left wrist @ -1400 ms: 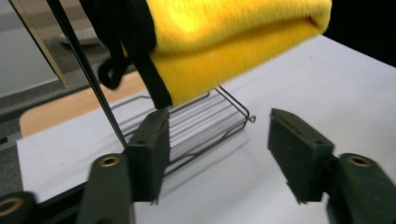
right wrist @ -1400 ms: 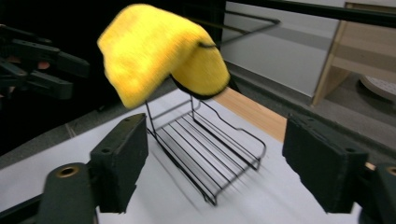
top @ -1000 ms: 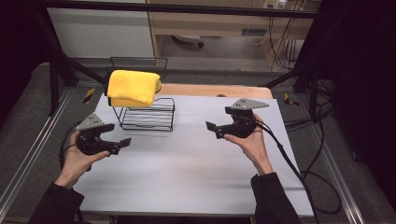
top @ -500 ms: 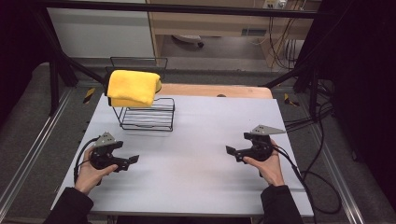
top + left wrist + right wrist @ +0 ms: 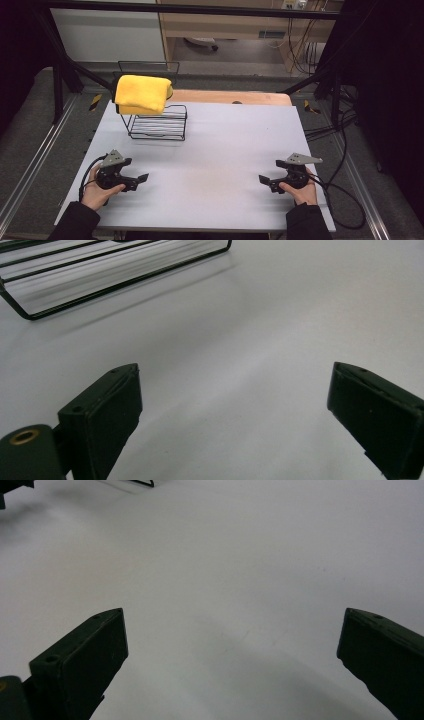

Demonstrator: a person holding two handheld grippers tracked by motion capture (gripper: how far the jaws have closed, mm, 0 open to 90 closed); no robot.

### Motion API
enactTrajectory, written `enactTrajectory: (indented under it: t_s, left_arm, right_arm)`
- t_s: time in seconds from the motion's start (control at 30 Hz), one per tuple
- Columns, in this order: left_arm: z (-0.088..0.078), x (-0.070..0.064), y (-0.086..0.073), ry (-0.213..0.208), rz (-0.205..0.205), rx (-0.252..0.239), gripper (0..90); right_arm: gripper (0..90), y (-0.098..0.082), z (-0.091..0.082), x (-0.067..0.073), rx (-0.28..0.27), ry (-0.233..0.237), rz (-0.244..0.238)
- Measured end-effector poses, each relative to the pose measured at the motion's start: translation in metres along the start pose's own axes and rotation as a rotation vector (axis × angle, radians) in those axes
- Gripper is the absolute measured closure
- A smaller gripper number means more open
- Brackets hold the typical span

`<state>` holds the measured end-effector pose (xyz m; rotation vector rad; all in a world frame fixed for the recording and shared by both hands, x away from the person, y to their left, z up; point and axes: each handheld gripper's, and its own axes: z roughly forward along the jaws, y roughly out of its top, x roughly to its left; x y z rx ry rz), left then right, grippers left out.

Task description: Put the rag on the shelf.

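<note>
A folded yellow cloth (image 5: pixel 142 94) lies on top of a black wire rack (image 5: pixel 157 127) at the back left of the white table (image 5: pixel 225 145). My left gripper (image 5: pixel 141 181) rests low at the table's front left, a hand around it, its jaws pointing right. In the left gripper view it (image 5: pixel 235 405) stands open over bare table, with the rack's base (image 5: pixel 100 280) ahead at the upper left. My right gripper (image 5: pixel 265 181) sits at the front right, pointing left. Its jaws (image 5: pixel 232 650) have just been opening and stand wide with nothing between them.
A wooden board (image 5: pixel 230 96) runs along the table's far edge. Cables (image 5: pixel 345 185) trail off the right side onto the dark floor. Metal rails (image 5: pixel 30 165) flank the table on the left, and a black frame post (image 5: pixel 57 75) rises at the back left.
Both hands have come down and toward the front edge of the table. The right one travelled farther, moving outward to the right. Cloth and rack have not moved.
</note>
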<state>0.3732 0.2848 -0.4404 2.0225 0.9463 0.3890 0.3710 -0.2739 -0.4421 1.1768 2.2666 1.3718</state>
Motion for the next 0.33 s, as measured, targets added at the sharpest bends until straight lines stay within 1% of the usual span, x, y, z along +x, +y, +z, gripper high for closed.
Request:
enactTrajectory:
  t_s: [0.17,0.33]
  left_arm:
    - [0.0004,0.0003,-0.0031,0.001,0.004,0.002,7.4]
    - [-0.0008,0.0001,-0.0039,0.004,0.010,0.000,7.4]
  right_arm:
    - [0.7,-0.0077,-0.0024,-0.0004,0.013,-0.008,-0.002]
    - [0.7,-0.0104,-0.0047,0.0003,0.015,-0.008,0.002]
